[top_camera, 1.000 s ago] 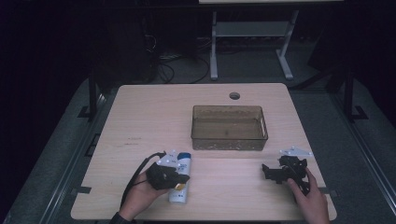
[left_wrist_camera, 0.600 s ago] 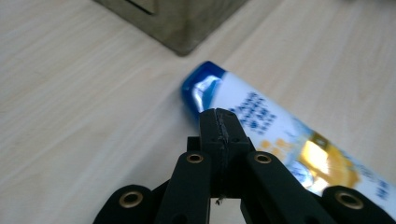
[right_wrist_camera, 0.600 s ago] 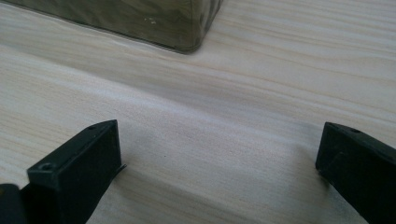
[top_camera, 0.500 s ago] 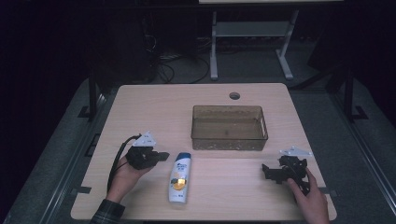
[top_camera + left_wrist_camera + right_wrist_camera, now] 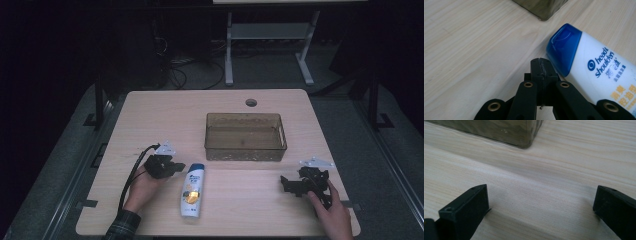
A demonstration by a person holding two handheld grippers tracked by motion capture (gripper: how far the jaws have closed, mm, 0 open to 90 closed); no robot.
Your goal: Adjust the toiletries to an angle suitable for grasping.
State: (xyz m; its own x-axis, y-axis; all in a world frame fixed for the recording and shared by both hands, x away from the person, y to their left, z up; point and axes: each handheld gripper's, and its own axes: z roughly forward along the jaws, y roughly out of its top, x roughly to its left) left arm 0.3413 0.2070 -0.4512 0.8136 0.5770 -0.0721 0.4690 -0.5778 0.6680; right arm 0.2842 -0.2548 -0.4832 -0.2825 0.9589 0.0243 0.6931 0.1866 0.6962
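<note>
A white shampoo bottle (image 5: pixel 192 191) with a blue cap lies flat on the wooden table (image 5: pixel 240 207), cap toward the far side. My left gripper (image 5: pixel 175 168) rests just left of the cap, jaws shut with nothing between them. In the left gripper view the shut gripper (image 5: pixel 541 65) sits beside the blue cap (image 5: pixel 562 47) of the bottle (image 5: pixel 604 75). At the front right of the table my right gripper (image 5: pixel 286 184) stands open, empty, low over the wood. The right gripper view has its gripper (image 5: pixel 540 200) with jaws wide apart over bare wood.
A translucent brown bin (image 5: pixel 245 136) stands at the table's middle right, its corner (image 5: pixel 524 135) ahead of my right gripper and a corner (image 5: pixel 544 10) beyond the left one. A round cable hole (image 5: pixel 251 102) lies near the far edge. A white stand (image 5: pixel 270 40) is behind the table.
My left hand left the bottle, swung out to the left, then came back and now sits just left of the cap. The bottle lies uncovered. The right gripper has not moved.
</note>
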